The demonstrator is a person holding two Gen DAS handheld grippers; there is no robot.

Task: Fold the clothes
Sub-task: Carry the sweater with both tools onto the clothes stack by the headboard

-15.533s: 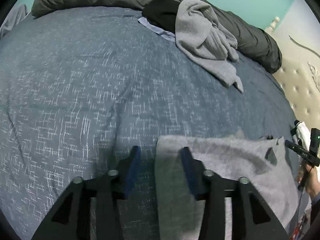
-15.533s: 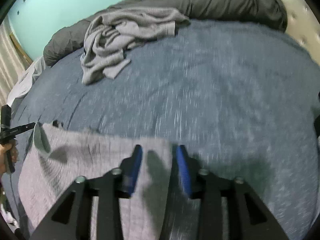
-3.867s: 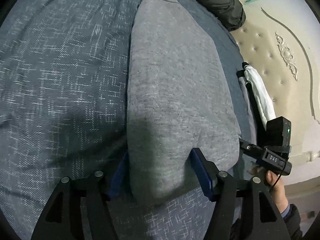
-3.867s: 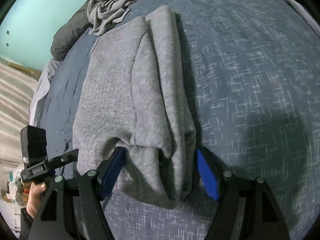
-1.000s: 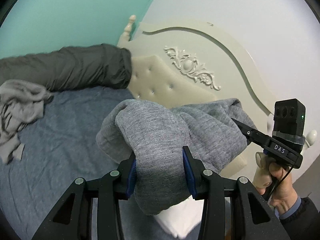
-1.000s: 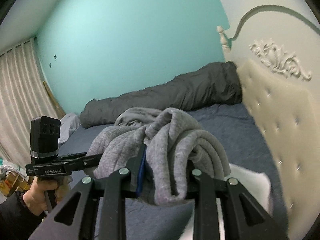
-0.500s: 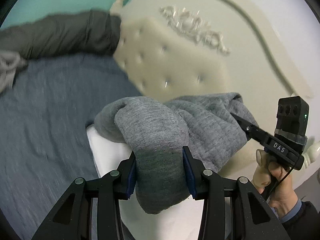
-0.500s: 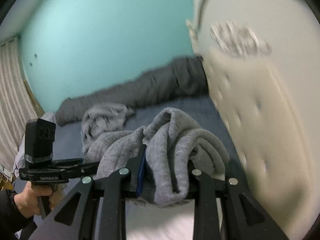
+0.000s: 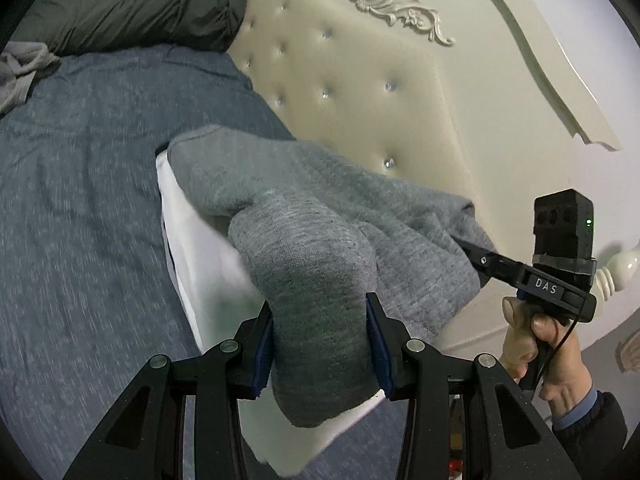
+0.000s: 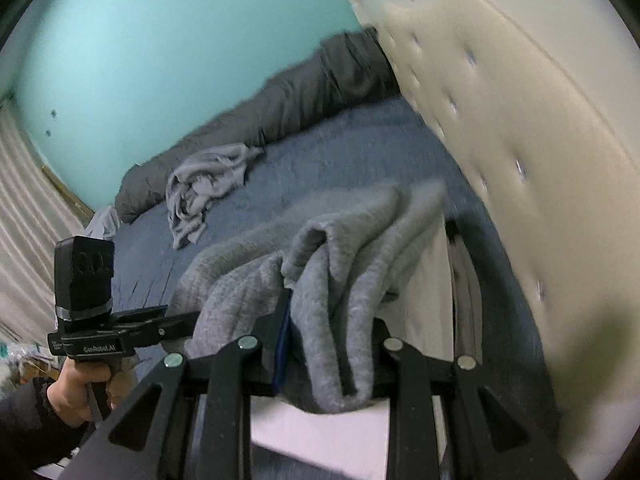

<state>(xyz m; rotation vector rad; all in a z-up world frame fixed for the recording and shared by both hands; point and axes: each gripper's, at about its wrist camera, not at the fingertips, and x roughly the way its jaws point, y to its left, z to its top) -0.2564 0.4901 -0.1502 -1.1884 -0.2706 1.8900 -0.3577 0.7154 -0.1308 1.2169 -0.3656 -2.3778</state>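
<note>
Your left gripper was clamped on a thick fold of the grey sweater, its blue pads pressed into the knit on both sides. Your right gripper pinched the other end of the same garment, where several soft ribbed layers bunched between the jaws and hid the right-hand pad. The sweater was a heathered, fine-ribbed knit, rolled into a rounded bundle that draped over a flat white folded cloth at the head of the bed. Whether the bundle actually rested on that cloth or hung just above it could not be told. Beneath lay a blue-grey flecked bedspread, and behind stood a cream tufted headboard with shiny buttons and carved scrollwork. A dark grey puffy duvet ran along the far edge, with a crumpled pale grey garment beside it. The right wrist view was smeared, so the headboard's detail there was blurred.
</note>
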